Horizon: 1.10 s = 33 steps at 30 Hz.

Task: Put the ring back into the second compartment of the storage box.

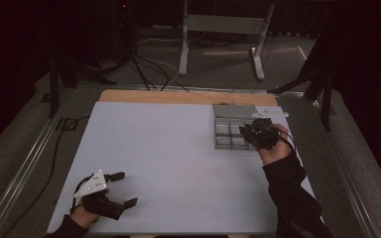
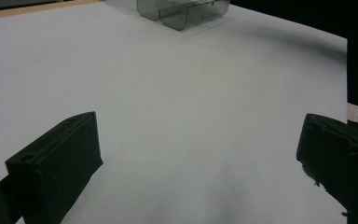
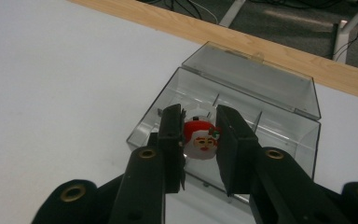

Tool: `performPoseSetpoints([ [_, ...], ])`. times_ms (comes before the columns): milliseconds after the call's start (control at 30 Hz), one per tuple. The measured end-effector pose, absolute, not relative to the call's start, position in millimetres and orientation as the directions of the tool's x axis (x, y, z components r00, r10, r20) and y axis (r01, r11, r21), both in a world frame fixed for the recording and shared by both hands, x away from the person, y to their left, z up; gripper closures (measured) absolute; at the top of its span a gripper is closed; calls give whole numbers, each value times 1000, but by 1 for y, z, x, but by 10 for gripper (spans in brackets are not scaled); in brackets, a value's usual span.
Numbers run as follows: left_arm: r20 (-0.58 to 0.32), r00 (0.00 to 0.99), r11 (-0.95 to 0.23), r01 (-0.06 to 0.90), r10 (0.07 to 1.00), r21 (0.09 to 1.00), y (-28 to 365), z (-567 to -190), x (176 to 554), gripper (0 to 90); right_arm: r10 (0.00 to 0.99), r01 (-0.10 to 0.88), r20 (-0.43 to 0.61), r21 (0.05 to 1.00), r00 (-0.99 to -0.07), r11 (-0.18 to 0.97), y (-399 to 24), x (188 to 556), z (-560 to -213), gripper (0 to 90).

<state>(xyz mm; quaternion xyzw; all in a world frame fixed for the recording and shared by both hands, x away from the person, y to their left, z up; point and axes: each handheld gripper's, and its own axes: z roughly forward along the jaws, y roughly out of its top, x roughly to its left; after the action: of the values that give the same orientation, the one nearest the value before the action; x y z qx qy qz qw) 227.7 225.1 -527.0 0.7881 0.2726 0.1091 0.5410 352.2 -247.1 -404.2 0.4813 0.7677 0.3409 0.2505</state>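
your right gripper [image 3: 199, 142] fingers clamped the Santa figure [image 3: 200, 138] | over the open compartment box [image 3: 279, 93] | unplaced | left gripper [image 1: 120, 189] wide, empty

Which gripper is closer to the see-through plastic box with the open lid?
The right. The right gripper hovers over the clear plastic compartment box, clamping a small Santa-face charm. The left gripper rests far away at the white table's near corner, jaws open.

Box [image 3: 242, 88]: clear, glossy plastic you can see through.
Santa figure [image 3: 200, 139]: smooth, painted.
Table [image 1: 168, 148]: matt white; wooden edge [image 3: 223, 35].
Your right gripper [image 3: 200, 140]: matt black plastic.
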Motion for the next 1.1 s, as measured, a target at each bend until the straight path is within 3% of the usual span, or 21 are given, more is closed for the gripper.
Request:
performPoseSetpoints([
  [1100,-118,829,-265,305,546,915,225,-526,227,2,942,655,-20,714,-334,248,-253,412,-428,724],
])
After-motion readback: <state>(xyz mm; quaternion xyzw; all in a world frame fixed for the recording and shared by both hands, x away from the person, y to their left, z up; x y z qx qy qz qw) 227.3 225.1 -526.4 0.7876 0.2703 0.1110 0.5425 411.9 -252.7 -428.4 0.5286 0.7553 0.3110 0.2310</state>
